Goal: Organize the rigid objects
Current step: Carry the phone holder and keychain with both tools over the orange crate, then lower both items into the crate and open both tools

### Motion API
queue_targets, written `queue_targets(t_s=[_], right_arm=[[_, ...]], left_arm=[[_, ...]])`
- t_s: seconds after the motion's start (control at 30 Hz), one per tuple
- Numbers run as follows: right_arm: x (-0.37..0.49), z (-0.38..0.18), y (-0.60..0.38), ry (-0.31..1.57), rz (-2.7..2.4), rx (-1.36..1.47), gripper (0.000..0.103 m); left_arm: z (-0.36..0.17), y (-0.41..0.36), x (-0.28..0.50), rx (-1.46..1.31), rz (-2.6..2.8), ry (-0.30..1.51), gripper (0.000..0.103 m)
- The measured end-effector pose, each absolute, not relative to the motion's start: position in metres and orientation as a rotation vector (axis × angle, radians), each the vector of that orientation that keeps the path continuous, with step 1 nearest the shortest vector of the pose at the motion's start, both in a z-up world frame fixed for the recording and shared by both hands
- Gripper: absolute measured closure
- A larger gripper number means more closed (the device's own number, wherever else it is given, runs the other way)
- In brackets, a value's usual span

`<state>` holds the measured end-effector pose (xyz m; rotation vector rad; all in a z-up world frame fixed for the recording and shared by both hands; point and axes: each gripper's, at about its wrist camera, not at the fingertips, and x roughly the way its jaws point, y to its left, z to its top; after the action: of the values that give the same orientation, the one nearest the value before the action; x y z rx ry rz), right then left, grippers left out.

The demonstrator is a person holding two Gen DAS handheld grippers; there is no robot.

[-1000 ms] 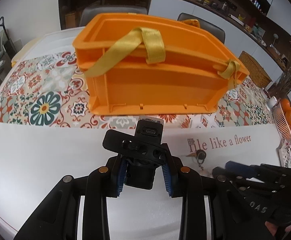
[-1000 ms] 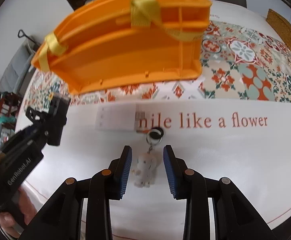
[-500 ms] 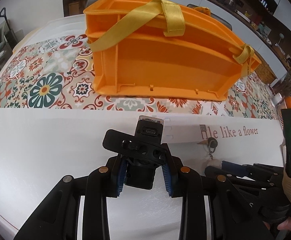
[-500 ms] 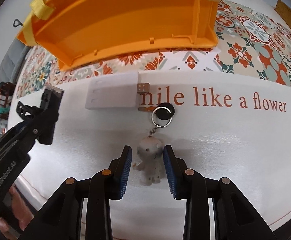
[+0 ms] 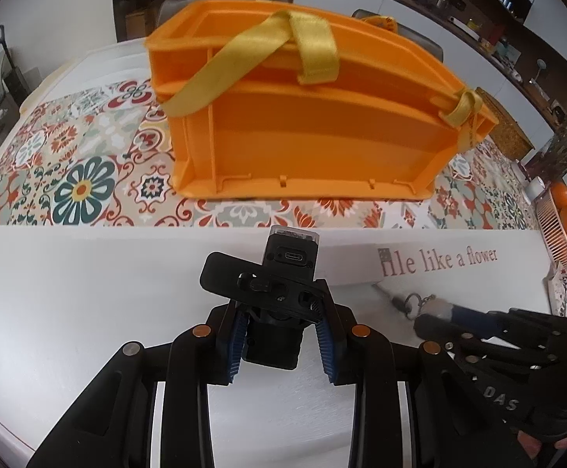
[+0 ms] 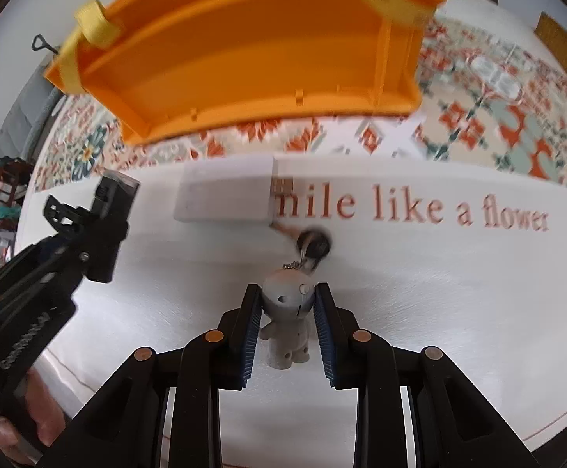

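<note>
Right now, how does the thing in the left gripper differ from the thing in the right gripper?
The left gripper holds a black boxy device with a port on its end; the right gripper holds a pale grey figurine keychain. The device is angular and dark, the figurine rounded and light. The figurine trails a chain and ring; the device has none. Both are clamped between blue pads, near the orange basket.

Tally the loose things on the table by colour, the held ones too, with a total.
Orange: 1, the storage bin
White: 2, the flat box and the figurine keychain in the right gripper
Black: 1, the small device in the left gripper
Total: 4
</note>
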<state>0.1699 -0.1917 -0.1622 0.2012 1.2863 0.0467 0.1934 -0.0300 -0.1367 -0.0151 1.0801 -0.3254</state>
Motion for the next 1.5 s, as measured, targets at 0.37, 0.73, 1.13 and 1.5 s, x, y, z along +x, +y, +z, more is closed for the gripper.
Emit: queue_targets(t_s=[0.37,0.73,1.13,1.5], right_arm=[[0.169,-0.108,-0.201,1.152,0.05,0.187,0.075],[0.178,-0.064,-0.199,1.025,0.064,0.188,0.075],[0.191,-0.017,-0.19,0.899,0.097,0.16,0.075],[0.208,0.017,-0.187,0.808,0.102,0.135,0.075]], left_arm=[[-0.106,-0.034,0.198,-0.013,-0.339,1.012,0.071],[-0.065,-0.031,0.208,-0.016,-0.348,0.924,0.071],[-0.021,-0.032,0.222,-0.008,-0.362,0.831,0.071],[0.005,-0.035,0.244,-0.003,-0.372,0.778,0.071]])
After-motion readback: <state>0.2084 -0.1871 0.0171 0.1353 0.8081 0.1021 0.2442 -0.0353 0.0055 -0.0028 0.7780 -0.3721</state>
